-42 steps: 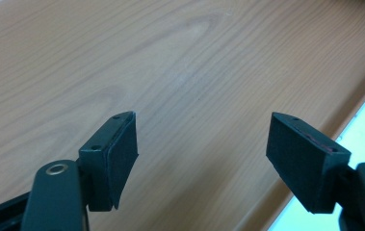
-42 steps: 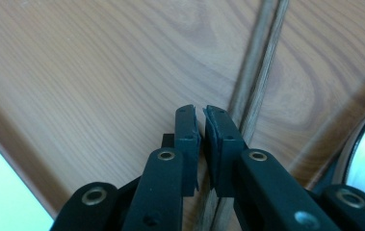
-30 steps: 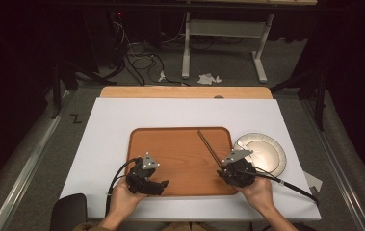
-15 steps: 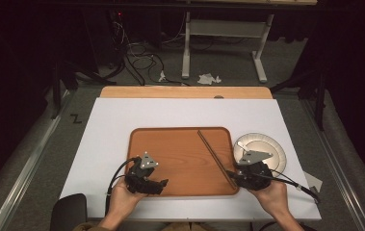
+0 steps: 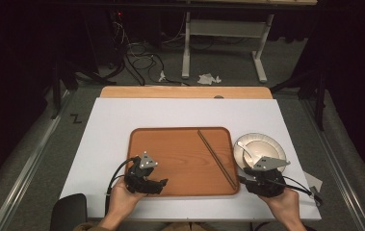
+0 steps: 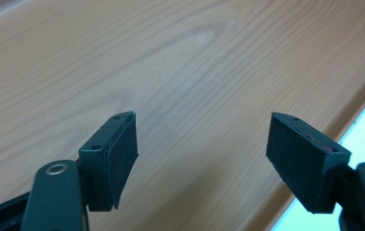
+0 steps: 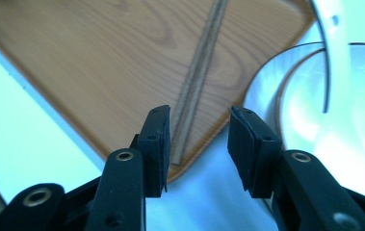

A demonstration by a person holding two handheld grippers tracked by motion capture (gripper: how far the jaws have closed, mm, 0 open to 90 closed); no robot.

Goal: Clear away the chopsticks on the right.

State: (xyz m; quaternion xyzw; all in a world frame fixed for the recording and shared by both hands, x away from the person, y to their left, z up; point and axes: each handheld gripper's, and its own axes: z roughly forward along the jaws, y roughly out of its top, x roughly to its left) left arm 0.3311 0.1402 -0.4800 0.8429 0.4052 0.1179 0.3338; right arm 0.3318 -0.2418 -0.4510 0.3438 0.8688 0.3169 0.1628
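Right gripper, held in a person's hand at the near right of the table, has its jaws apart and empty, just short of the near end of a pair of wooden chopsticks. They lie side by side, touching, slanted along the right part of a wooden tray, ends near its front right corner. They look light, stiff, thin and likely smooth, so a pinch across both near this end seems safest. Beside the tray sits a white plate with a white spoon. Left gripper hovers open over the tray's near left part, on a white table
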